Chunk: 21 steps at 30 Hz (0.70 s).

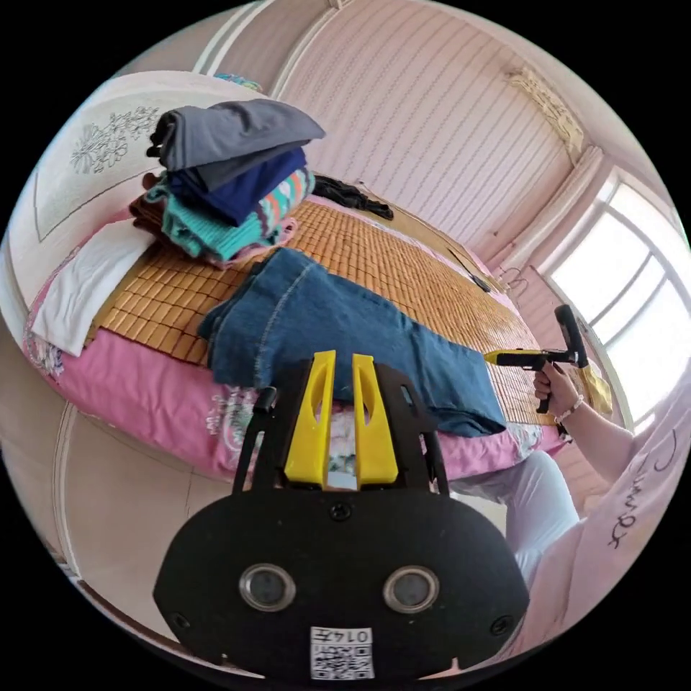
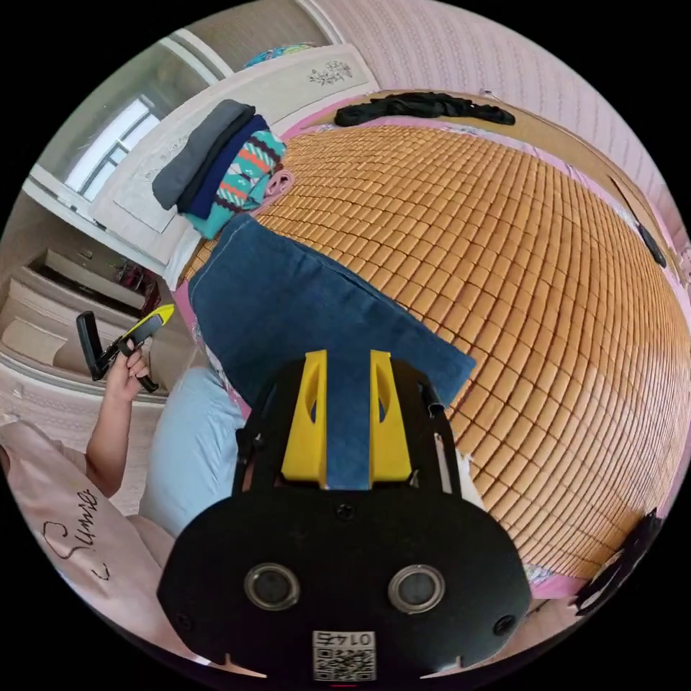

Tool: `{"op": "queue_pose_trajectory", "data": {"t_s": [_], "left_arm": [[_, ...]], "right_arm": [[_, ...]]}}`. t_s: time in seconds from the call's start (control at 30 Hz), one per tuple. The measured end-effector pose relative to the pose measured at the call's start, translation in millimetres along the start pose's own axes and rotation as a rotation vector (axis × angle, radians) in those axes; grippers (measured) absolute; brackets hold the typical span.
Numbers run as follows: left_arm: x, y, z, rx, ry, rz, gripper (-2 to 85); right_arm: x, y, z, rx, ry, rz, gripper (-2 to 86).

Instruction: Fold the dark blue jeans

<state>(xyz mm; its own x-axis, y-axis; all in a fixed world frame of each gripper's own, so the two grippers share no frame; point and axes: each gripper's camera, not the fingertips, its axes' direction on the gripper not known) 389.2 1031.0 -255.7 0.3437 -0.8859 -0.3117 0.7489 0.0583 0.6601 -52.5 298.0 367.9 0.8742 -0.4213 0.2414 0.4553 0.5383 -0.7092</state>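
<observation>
Lying folded on bamboo mat (image 2: 518, 273), dark blue jeans (image 1: 338, 324), both grippers clear

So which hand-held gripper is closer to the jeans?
Right. The right hand-held gripper hovers over one end of the jeans; the left hand-held gripper hangs beyond the edge of the bed.

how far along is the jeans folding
Partly done: the dark blue jeans lie on the bamboo mat already doubled into one long strip. Nothing is in hand: the left gripper and right gripper hover open above them. Left: fold the strip shorter, perhaps add it to the folded stack.
</observation>
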Motion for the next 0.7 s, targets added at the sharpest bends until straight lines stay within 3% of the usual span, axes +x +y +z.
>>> {"op": "queue_pose_trajectory", "data": {"t_s": [0.17,0.27,0.33,0.53,0.7], "left_arm": [[78,15,56,-0.079,-0.165,0.179,6.6],[91,19,74,-0.054,-0.118,0.141,7.3],[95,25,104,-0.157,-0.07,0.139,7.4],[102,51,125,-0.13,-0.139,0.134,6.3],[132,52,143,-0.205,0.001,0.181,0.0]], "right_arm": [[51,67,-6,0.027,-0.207,0.258,13.1],[54,70,8,0.014,-0.292,0.293,12.1],[52,70,19,-0.015,-0.338,0.3,9.6],[63,55,16,-0.056,-0.597,0.263,3.8],[62,54,-30,0.014,-0.508,0.183,2.4]]}}
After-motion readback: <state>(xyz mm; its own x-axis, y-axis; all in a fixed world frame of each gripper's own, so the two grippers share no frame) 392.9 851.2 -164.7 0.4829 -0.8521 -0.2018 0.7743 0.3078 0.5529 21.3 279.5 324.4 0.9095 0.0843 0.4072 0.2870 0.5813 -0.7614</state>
